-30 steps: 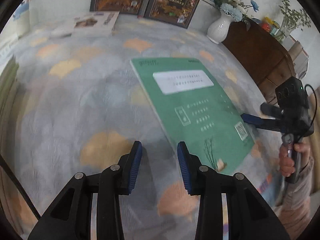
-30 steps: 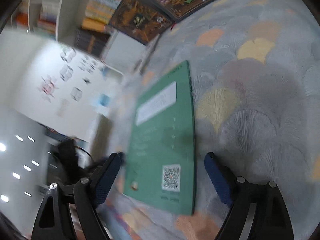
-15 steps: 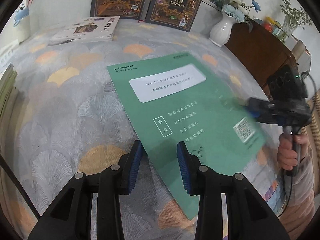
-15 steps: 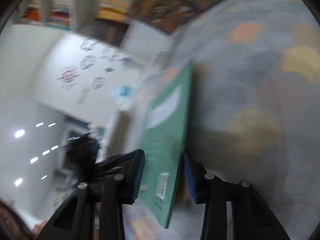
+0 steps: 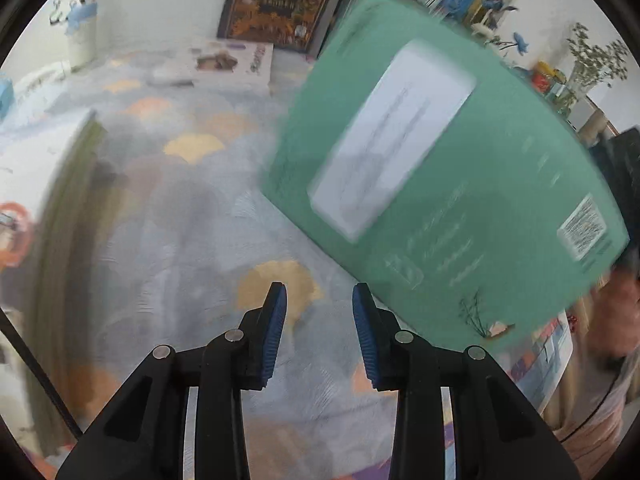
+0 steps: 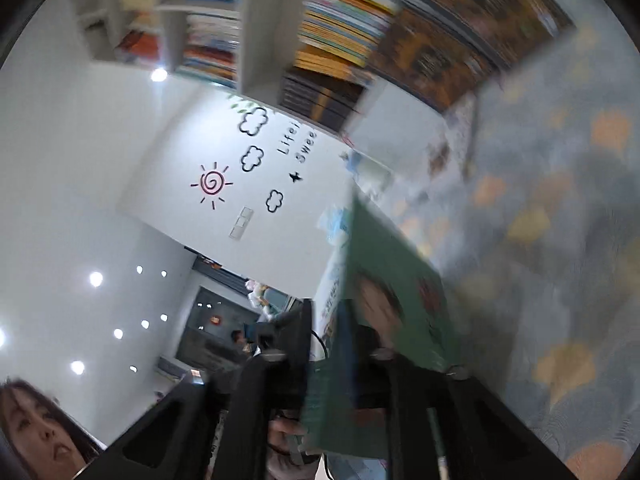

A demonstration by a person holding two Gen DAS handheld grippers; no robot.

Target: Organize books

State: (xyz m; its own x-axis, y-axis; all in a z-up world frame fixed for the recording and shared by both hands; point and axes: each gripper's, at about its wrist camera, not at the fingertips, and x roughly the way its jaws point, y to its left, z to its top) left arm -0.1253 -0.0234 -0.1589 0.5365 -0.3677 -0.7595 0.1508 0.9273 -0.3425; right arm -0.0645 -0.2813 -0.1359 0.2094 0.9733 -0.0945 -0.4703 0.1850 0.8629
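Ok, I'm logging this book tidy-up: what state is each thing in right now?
green book: lifted off the cloth, tilted
right gripper: just closed, shut on the green book's edge
left gripper: jaws slightly apart, empty
white book: lying flat
dark book: propped upright

The wall (image 6: 168, 148) bears the cut-off words "Lifei" and "Swee" beside cloud stickers.

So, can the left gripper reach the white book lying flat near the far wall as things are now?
Probably yes. The left gripper is empty, with only bare patterned cloth between it and the white book. The green book, clamped in the right gripper, hangs off to the side.
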